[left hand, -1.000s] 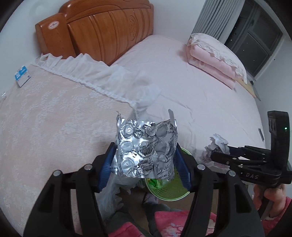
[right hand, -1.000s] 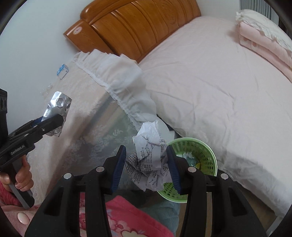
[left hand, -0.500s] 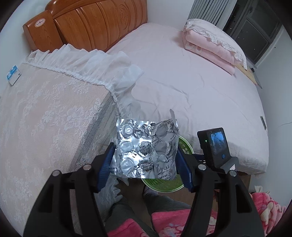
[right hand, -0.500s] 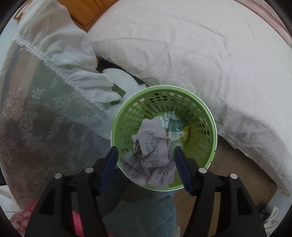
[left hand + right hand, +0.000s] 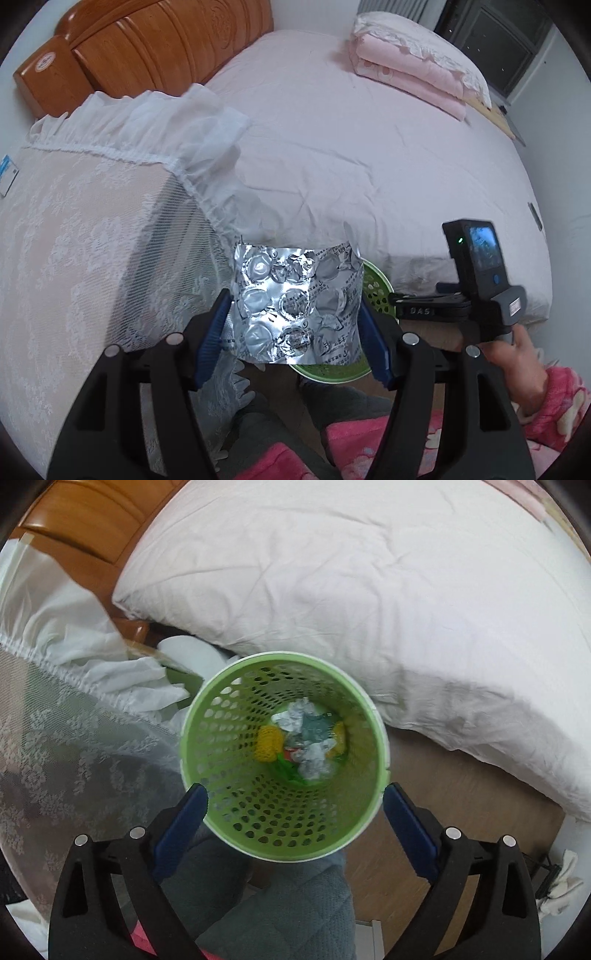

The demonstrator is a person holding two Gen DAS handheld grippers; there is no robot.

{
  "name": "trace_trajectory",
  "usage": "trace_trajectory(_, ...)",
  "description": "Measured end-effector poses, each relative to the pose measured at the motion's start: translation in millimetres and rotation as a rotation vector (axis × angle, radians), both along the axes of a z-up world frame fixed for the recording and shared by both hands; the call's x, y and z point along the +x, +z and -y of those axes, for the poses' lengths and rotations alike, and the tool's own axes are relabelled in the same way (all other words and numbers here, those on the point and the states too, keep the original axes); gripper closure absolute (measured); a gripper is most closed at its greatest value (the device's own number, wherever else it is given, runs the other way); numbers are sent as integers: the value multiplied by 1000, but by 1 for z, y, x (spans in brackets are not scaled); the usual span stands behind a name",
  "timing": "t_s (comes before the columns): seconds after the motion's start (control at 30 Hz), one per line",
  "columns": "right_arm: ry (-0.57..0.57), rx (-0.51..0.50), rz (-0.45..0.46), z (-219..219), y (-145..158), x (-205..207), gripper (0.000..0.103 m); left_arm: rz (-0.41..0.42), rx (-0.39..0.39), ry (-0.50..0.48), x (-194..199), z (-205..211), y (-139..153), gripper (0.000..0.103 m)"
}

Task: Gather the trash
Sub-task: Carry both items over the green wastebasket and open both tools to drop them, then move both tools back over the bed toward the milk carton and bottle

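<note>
Lace-covered bench [image 5: 74, 258]: far left, beside the bed [image 5: 351, 147].
Left tongs [image 5: 295, 325]: half open, pads pinching a foil blister sheet [image 5: 295, 306] by its side edges, carried upright above the bin.
Green bin [image 5: 284, 760]: on the floor at the bed's near edge, crumpled paper [image 5: 314, 764] already inside.
Right tongs [image 5: 295, 812]: opening wide, nothing between them, pointing straight down over the bin's mouth, a drop likely just finished.

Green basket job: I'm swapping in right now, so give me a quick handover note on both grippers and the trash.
Left gripper: shut on the foil blister sheet, short of the green basket.
Right gripper: over the basket, fingers opening, nothing between them.
Done: crumpled paper lies in the basket with other trash.
Left: drop the blister sheet in.
</note>
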State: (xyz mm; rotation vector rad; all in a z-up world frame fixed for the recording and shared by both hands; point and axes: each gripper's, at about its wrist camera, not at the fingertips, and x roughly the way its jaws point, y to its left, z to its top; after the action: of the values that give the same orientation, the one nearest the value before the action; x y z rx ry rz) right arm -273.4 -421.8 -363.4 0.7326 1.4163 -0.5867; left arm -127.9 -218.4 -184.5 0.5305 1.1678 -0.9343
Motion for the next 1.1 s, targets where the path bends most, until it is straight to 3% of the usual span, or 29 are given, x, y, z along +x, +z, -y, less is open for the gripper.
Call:
trace_trajectory(0.3,-27,-68,-20,33,29,-46,3,-119,150,-155,-38,59,-118,39)
trace_trajectory(0.43,-26,-63,-20,46,29,-60,3,-126,255,-179,-56,73,-173,29)
trace_trajectory(0.57,-36,-48,-23,48,27,-67,3,-143,308,-175,-70,75,-195,18)
trace_trajectory(0.77,-25,-39,-22,44,23,-67,3,-147,288,-143,-72,75,-191,10)
trace_trajectory(0.87,-19,-41,0,41,27,-63,3,-135,260,-108,-65,74,-173,10)
trace_trajectory(1.0,9,-57,67,40,51,-49,3,-64,157,-33,-44,63,-115,10)
trace_trajectory(1.1,60,-84,158,37,85,-29,3,3,45,47,-22,43,-50,8)
